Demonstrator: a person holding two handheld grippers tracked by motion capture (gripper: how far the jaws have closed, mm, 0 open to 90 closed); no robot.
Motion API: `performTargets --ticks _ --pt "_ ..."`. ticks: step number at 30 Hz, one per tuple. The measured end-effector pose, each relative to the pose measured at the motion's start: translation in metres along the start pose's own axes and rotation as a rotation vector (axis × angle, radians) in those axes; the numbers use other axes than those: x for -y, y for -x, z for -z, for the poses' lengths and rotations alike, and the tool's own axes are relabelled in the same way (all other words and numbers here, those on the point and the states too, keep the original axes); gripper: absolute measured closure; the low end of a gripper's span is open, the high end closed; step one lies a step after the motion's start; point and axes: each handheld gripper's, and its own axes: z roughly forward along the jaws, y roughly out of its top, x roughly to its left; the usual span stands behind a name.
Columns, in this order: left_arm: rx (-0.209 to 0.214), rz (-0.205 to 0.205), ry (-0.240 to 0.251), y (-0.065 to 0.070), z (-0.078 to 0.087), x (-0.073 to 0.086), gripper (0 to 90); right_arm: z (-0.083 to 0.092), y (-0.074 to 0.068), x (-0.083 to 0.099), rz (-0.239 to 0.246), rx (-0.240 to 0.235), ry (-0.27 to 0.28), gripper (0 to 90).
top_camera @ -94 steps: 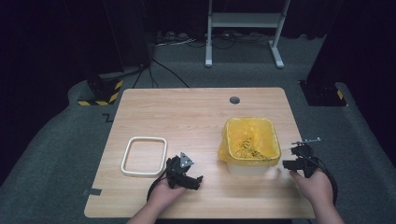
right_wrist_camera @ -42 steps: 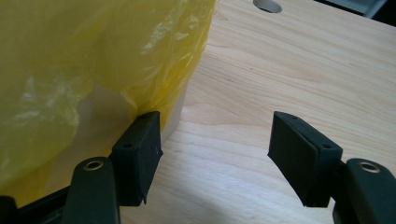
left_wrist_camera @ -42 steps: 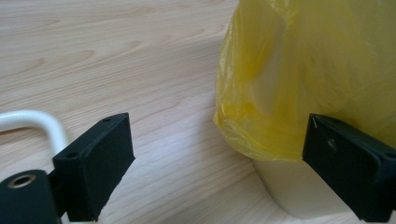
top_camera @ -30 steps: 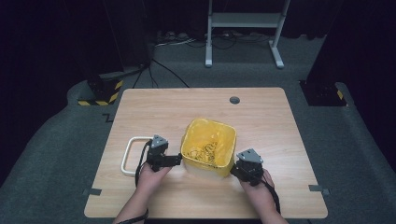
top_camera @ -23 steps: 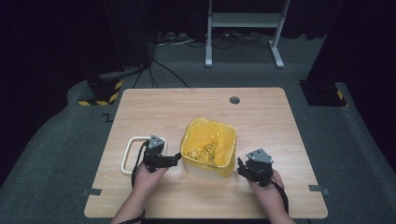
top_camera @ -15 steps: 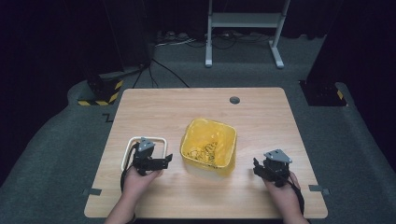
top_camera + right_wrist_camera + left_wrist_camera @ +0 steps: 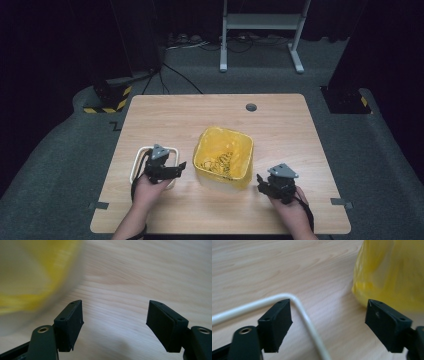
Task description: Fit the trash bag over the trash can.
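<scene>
A square bin lined with a yellow bag (image 7: 223, 159) stands in the middle of the wooden table (image 7: 280, 130); crumpled yellow material lies inside it. A white rounded frame (image 7: 138, 159) lies flat to its left. My left gripper (image 7: 179, 167) hovers over that frame, pointing at the bin and apart from it. Its jaws are open and have just been closing, with the frame's corner (image 7: 303, 313) between them, untouched, and the bin's wall (image 7: 392, 272) beyond. My right gripper (image 7: 260, 182) sits right of the bin, open, its jaws just narrowed slightly over bare wood (image 7: 125, 277). The bin (image 7: 30, 275) is blurred at left.
A dark round grommet (image 7: 251, 107) sits near the table's far edge. Beyond the table stand a grey metal stand (image 7: 260, 30) and a black-and-yellow striped base (image 7: 107, 100) on the dark carpet, with cables between them.
The bin went from the table's right to its middle. Since a second ago both grippers have drawn away from its sides, the left leftward over the white frame, the right rightward.
</scene>
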Motion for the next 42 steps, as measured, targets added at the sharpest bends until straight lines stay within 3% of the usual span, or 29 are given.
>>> performTargets --ticks 3,8,13,18,21,25,29,32,37,42 --pt "0.025 -0.013 -0.001 0.005 -0.011 -0.012 23.6 0.010 -0.020 -0.005 0.031 -0.025 0.036 30.5" --pt "0.068 -0.056 -0.006 0.014 -0.020 -0.022 22.5 0.015 -0.033 -0.008 0.046 -0.061 0.060 30.8" --pt "0.091 -0.024 0.004 0.010 -0.021 -0.020 22.0 0.015 -0.036 -0.008 0.053 -0.073 0.058 31.8" --pt "0.033 -0.027 -0.004 -0.006 -0.005 -0.013 19.6 0.020 -0.032 -0.005 0.060 -0.076 0.051 29.8" --pt "-0.034 -0.033 -0.028 -0.025 0.010 -0.001 19.2 0.020 -0.015 0.002 0.041 -0.056 0.030 29.8" --pt "-0.109 0.030 -0.036 -0.049 0.029 0.016 18.9 0.015 0.004 0.011 0.049 0.002 0.006 30.1" --pt "-0.186 0.051 -0.056 -0.064 0.041 0.030 19.7 0.001 0.021 0.019 0.007 0.041 -0.053 30.4" --pt "-0.243 0.071 -0.060 -0.071 0.047 0.040 21.8 -0.008 0.023 0.025 0.019 0.055 -0.091 30.1" --pt "-0.322 0.133 -0.063 -0.087 0.051 0.057 33.5 -0.010 0.022 0.026 0.014 0.056 -0.082 32.3" --pt "-0.321 0.213 -0.093 -0.102 0.051 0.072 41.7 -0.010 0.024 0.028 -0.005 0.046 -0.068 30.8"
